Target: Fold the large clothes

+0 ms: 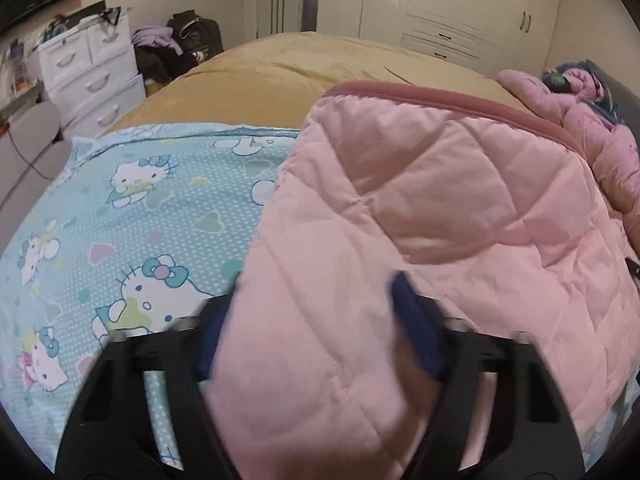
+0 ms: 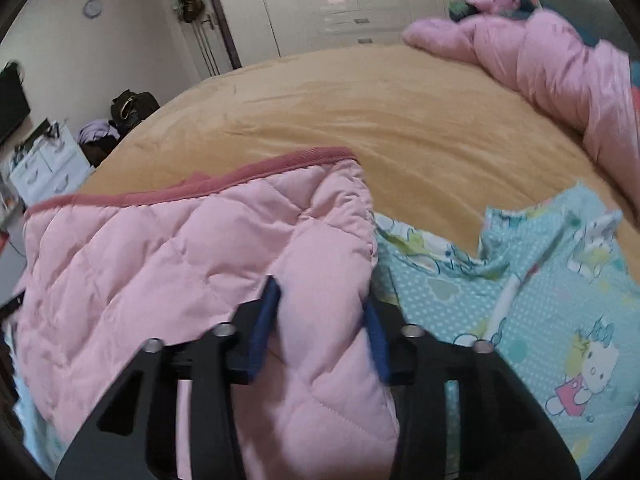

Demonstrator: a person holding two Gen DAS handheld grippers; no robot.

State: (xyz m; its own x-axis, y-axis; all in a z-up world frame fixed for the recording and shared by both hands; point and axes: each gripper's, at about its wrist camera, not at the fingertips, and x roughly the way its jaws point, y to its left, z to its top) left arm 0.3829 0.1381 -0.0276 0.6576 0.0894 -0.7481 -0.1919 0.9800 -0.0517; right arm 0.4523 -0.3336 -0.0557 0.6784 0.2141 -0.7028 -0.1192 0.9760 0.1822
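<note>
The bed (image 2: 360, 120), under a tan cover, carries a cartoon-print blue sheet (image 1: 140, 208) at its near edge. On this sheet lies the pink quilted garment (image 1: 440, 200), partly folded. The left gripper (image 1: 310, 320) and right gripper (image 2: 320, 320) each pinch a fold of its near hem.

A wide bed (image 2: 360, 120) covered with a tan, plush-looking blanket carries everything. At its near edge a light-blue dotted sheet printed with white cartoon cats and hearts (image 1: 132, 216) is spread flat; in the right wrist view its far corner is rumpled and turned up. A pale pink quilted padded garment with a darker pink trim (image 1: 440, 208) lies on this sheet. At the far right end of the bed, well apart, sits a bunched glossy pink puffy bundle (image 2: 540, 60).
</note>
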